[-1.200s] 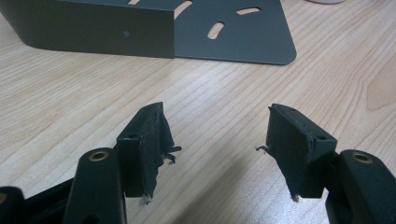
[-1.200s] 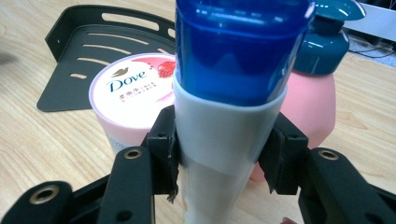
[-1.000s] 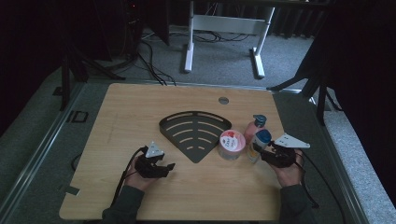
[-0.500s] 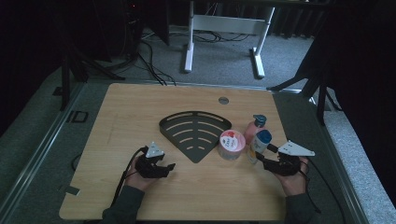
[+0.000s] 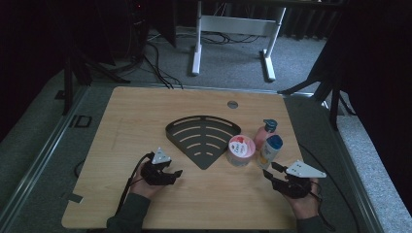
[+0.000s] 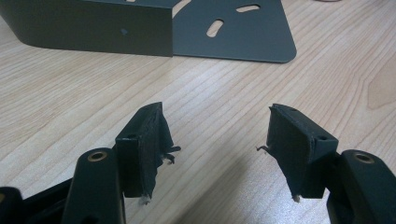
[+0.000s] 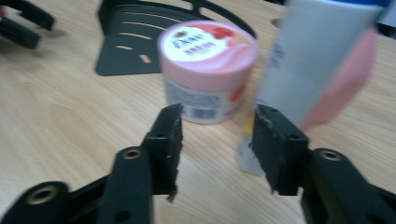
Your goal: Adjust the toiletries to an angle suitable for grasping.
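Note:
A dark fan-shaped slotted rack point(image 5: 202, 137) lies mid-table; its corner and side wall point(image 6: 224, 28) show ahead of my left gripper. To its right stands a pink-lidded jar point(image 5: 241, 150) point(image 7: 208, 70), then a white bottle with a blue cap point(image 5: 269, 151) point(image 7: 313, 56) and a pink bottle point(image 5: 265, 133) behind it. My left gripper point(image 5: 172, 172) point(image 6: 217, 140) rests open on the wood, nothing between its jaws. My right gripper point(image 5: 269, 172) point(image 7: 217, 144) is open too, a short way in front of the jar and the white bottle, touching neither.
A round grommet point(image 5: 232, 104) sits near the table's far edge. Cables trail from both grippers toward the near edge. A white desk frame point(image 5: 233, 29) stands on the grey carpet beyond the table. Bare wood spreads over the left half point(image 5: 131, 126).
My right gripper has drawn back toward the near edge, away from the white bottle, which stays standing. The left gripper has not moved.

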`<state>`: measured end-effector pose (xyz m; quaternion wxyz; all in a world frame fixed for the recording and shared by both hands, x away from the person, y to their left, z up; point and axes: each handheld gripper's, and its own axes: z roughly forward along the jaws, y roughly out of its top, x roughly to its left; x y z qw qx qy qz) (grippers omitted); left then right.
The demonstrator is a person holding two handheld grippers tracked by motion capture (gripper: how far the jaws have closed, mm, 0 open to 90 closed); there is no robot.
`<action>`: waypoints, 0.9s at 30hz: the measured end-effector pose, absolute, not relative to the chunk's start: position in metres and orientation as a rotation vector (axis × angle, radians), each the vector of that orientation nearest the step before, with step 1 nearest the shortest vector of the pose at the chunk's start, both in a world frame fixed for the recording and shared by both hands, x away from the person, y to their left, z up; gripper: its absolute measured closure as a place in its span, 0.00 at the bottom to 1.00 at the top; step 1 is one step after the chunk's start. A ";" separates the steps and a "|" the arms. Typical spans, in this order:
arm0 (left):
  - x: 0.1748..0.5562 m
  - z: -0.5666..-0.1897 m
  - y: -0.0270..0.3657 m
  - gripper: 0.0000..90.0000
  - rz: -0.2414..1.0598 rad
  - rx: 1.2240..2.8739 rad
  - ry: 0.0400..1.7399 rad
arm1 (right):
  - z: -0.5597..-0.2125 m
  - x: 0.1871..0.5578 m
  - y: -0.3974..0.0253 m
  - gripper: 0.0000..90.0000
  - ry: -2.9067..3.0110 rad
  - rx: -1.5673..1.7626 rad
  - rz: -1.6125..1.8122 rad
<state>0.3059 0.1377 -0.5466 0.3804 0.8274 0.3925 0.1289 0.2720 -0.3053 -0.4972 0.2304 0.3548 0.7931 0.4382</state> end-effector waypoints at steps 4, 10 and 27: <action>0.306 -0.547 0.136 0.41 0.327 2.117 0.998 | -0.493 0.276 -0.289 0.79 2.220 0.917 1.212; 0.306 -0.548 0.136 0.41 0.327 2.119 0.997 | -0.490 0.294 -0.260 0.96 2.279 0.823 1.195; 0.306 -0.549 0.134 0.41 0.322 2.129 0.995 | -0.499 0.330 -0.229 0.98 2.326 0.793 1.180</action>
